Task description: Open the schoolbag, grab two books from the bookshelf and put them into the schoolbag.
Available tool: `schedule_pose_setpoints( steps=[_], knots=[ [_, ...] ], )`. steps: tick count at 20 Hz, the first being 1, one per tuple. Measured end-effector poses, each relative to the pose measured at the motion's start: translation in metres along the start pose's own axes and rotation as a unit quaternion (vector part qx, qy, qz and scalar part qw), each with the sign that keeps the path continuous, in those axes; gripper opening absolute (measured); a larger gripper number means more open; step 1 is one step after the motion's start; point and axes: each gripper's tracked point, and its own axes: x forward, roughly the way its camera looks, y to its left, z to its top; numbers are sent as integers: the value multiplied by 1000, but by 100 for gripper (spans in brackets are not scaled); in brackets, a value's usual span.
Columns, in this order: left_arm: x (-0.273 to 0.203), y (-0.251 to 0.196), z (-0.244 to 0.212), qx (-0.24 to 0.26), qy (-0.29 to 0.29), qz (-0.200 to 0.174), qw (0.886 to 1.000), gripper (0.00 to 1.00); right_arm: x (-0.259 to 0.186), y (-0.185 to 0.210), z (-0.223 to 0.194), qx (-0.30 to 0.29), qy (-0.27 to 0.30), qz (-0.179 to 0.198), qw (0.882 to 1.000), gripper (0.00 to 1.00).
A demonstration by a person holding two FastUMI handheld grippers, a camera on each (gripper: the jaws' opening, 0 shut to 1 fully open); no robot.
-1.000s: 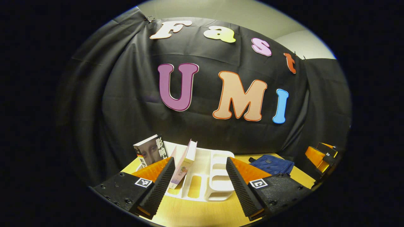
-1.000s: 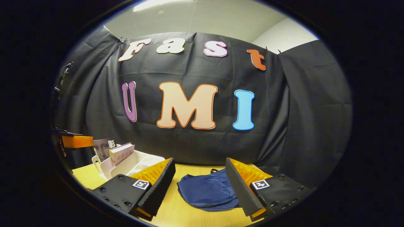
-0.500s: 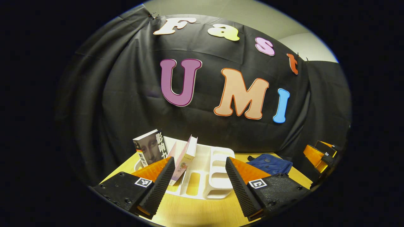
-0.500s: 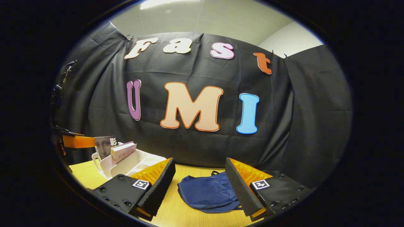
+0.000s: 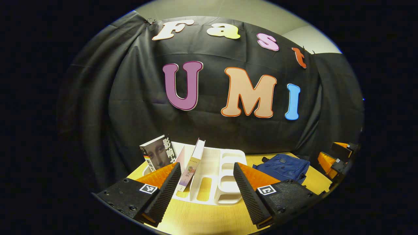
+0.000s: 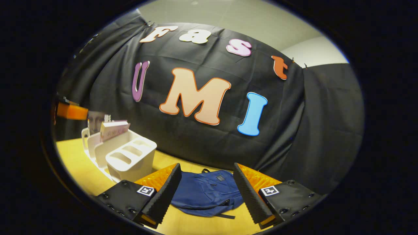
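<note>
Left gripper view: left gripper [image 5: 207, 186] hangs above the wooden table [image 5: 209, 220], jaws spread wide, nothing between them. Straight ahead sits the white bookshelf [image 5: 225, 189], a slotted plastic rack on the tabletop. Two books stand in its left part: a portrait-cover book [image 5: 158, 156] at the far left end, tilted, and a thin pink-spined book [image 5: 192, 164] leaning in the next slot, just beside it. Right slots of the rack hold nothing. The blue schoolbag [image 5: 284, 166] lies flat on the table right of the rack, near it but apart, zipper looks closed. At the far right edge the right gripper [image 5: 338, 158] shows partly; its opening cannot be judged from here.

Right gripper view: right gripper [image 6: 207, 191] released, jaws wide apart, empty, hovering over the schoolbag [image 6: 204, 194], which lies flat on the table [image 6: 75, 163] between and beyond the fingers, no contact visible. Bookshelf [image 6: 125, 156] off to the left, with the pink book [image 6: 112, 129] and portrait book [image 6: 94, 119] at its far end. Part of the left gripper [image 6: 70, 111] sits at the left edge.
</note>
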Motion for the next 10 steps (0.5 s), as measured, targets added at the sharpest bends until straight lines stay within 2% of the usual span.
schedule_pose_setpoints(
  steps=[3, 4, 5, 6, 8, 9, 10],
  knots=[
    [4, 3, -3, 0, 5, 16, 1000, 95, 8, 0, -29, -60, 10, 17, 998, 97],
    [5, 4, -4, 0, 7, 23, 1000, 95, 12, -1, -41, -84, 15, 19, 996, 91],
    [5, 6, -5, 1, 9, 30, 1000, 95, 15, -1, -55, -109, 21, 25, 994, 92],
    [6, 8, -5, 3, 11, 37, 999, 95, 18, 1, -66, -133, 27, 35, 990, 100],
    [6, 12, -4, 3, 11, 52, 999, 95, 26, 7, -89, -181, 37, 56, 981, 98],
    [4, 14, -6, 4, 13, 57, 998, 98, 30, 11, -100, -208, 42, 64, 975, 92],
    [3, 16, -6, 4, 15, 61, 998, 95, 32, 12, -111, -237, 44, 73, 968, 92]
  ],
)
